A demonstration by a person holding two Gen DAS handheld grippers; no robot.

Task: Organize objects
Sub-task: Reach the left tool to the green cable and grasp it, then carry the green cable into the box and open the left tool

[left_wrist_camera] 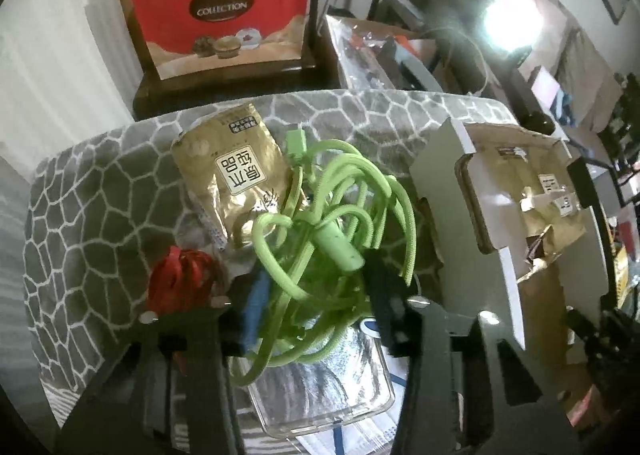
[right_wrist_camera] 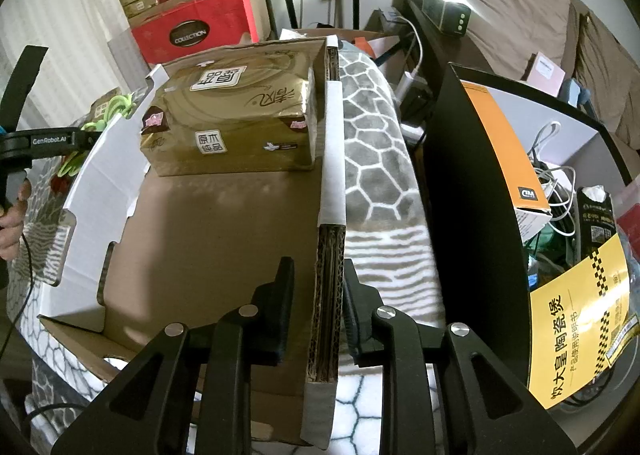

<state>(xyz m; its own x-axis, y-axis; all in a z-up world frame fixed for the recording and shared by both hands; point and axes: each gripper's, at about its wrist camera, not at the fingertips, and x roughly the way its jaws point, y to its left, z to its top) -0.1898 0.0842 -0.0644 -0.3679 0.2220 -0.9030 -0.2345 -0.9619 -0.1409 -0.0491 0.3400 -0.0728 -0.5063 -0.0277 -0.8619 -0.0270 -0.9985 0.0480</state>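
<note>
Cluttered bedroom; work surface is a bed under a grey blanket with a white cell pattern (left_wrist_camera: 100, 191), red gift bag (left_wrist_camera: 224, 15) stacked behind it.

Left gripper (left_wrist_camera: 316, 295): jaws partly closed around a tangled green cable (left_wrist_camera: 340, 215), strands bunched between the pads, so it reads as pinching the bundle. Cable sits on the blanket over a gold tissue pack (left_wrist_camera: 236, 163), a clear plastic case (left_wrist_camera: 320, 387) under it, a red ribbon (left_wrist_camera: 180, 275) just beside.

Right gripper (right_wrist_camera: 316, 303): nearly pressed together, clamped on the corrugated side wall of the open cardboard box (right_wrist_camera: 328, 275). Box holds another gold tissue pack (right_wrist_camera: 232, 123) at the far end; rest of the floor is bare.

Handling, my judgement: cable is light, limp, braided, not fragile. Loops will trail and may snag the ribbon or drag the pack. Best grip is at the knotted middle where the strands cross, not a single loop. Box wall is stiff enough to steady.
</note>
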